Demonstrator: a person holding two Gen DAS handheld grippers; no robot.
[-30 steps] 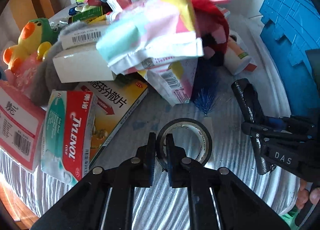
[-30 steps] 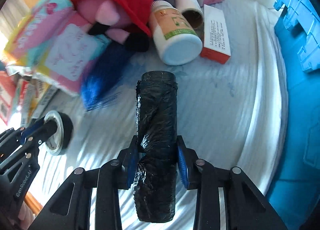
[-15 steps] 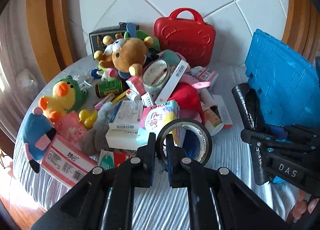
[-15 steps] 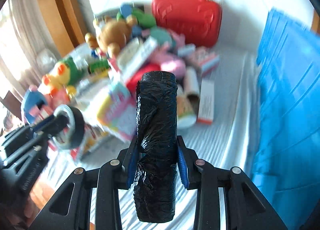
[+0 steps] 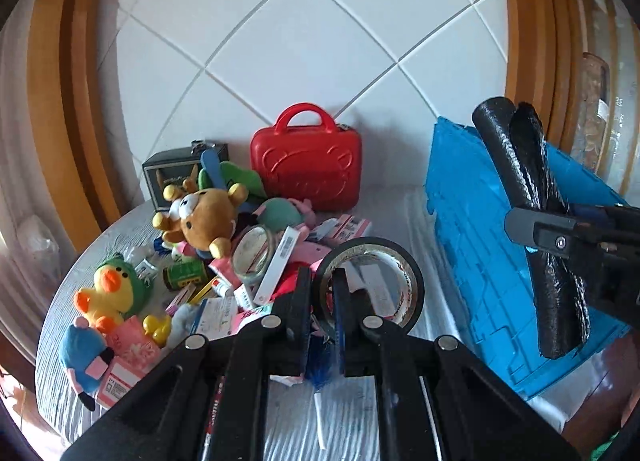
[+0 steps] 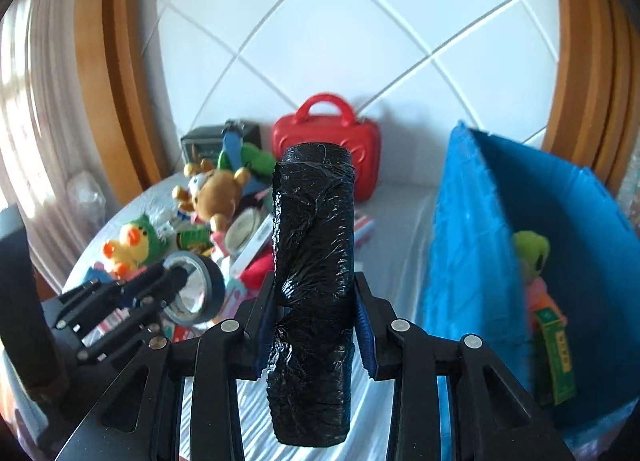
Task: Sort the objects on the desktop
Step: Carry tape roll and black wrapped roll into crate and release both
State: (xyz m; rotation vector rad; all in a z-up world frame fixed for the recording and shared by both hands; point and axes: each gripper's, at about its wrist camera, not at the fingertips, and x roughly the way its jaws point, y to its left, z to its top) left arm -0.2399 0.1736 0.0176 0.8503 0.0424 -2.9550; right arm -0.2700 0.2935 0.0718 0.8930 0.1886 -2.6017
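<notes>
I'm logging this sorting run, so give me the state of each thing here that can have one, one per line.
Left gripper: shut on the black tape roll's rim.
Black tape roll: held clear of the table.
Right gripper: shut on the black plastic-wrapped roll.
Black plastic-wrapped roll: held upright in the air.
Blue plastic crate: open, toys inside.
Red plastic carry case: closed, standing upright.

Both fisheye cameras sit just behind their own fingers, raised above the round white-clothed table (image 5: 60,301), looking forward and down toward the white tiled wall (image 5: 320,41). The right view stands further right. Both share the glossy red plastic handled case (image 5: 306,177) (image 6: 326,147) and the blue plastic crate (image 5: 500,261) (image 6: 460,241).
</notes>
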